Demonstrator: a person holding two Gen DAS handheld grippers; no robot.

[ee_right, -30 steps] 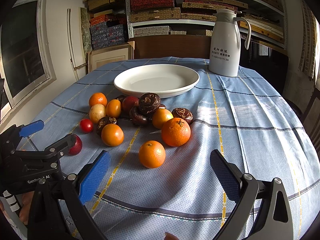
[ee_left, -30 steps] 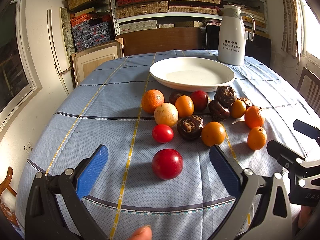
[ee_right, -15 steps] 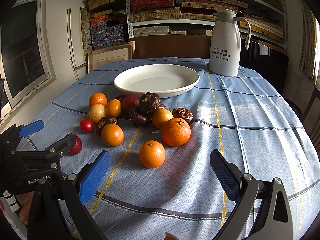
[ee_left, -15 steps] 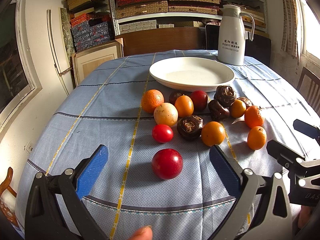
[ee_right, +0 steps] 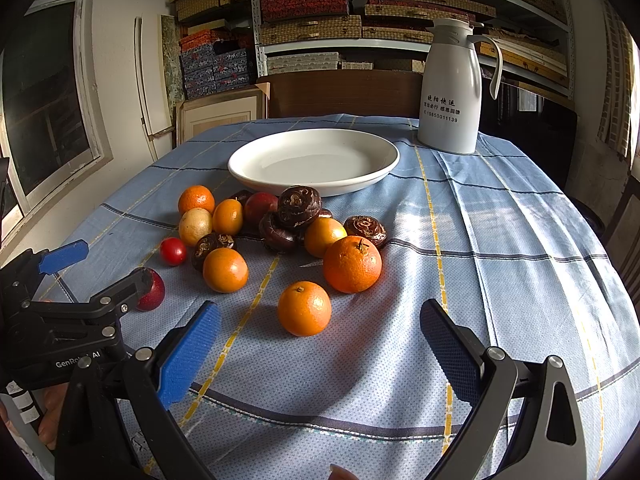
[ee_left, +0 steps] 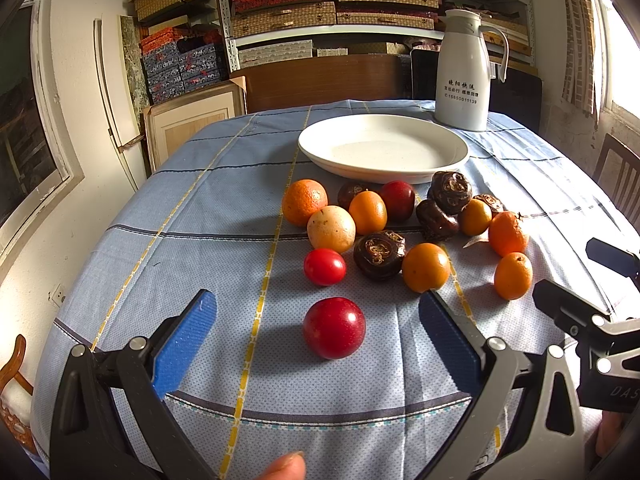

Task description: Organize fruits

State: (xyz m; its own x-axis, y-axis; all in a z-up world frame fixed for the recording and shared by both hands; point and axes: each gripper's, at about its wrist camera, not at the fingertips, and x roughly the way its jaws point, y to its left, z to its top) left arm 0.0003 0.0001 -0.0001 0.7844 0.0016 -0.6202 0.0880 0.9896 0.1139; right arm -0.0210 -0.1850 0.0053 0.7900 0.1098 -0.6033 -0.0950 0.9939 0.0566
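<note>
Blue checked cloth on the desk (ee_left: 168,216), white plate (ee_left: 384,148) at upper centre, glossy oranges, red fruits and dark brown wrinkled ones clustered below it, large red fruit (ee_left: 334,333) between the spread left tool (ee_left: 316,344), small orange (ee_right: 304,308) before the spread right tool (ee_right: 320,344)

A white plate (ee_left: 384,148) sits empty toward the table's far edge. Just before it lies a loose cluster of fruit: oranges (ee_left: 304,202), a pale yellow one (ee_left: 331,229), dark wrinkled brown ones (ee_left: 379,255) and a small red one (ee_left: 324,267). A larger glossy red fruit (ee_left: 334,328) rests apart, toward the near edge.
</note>
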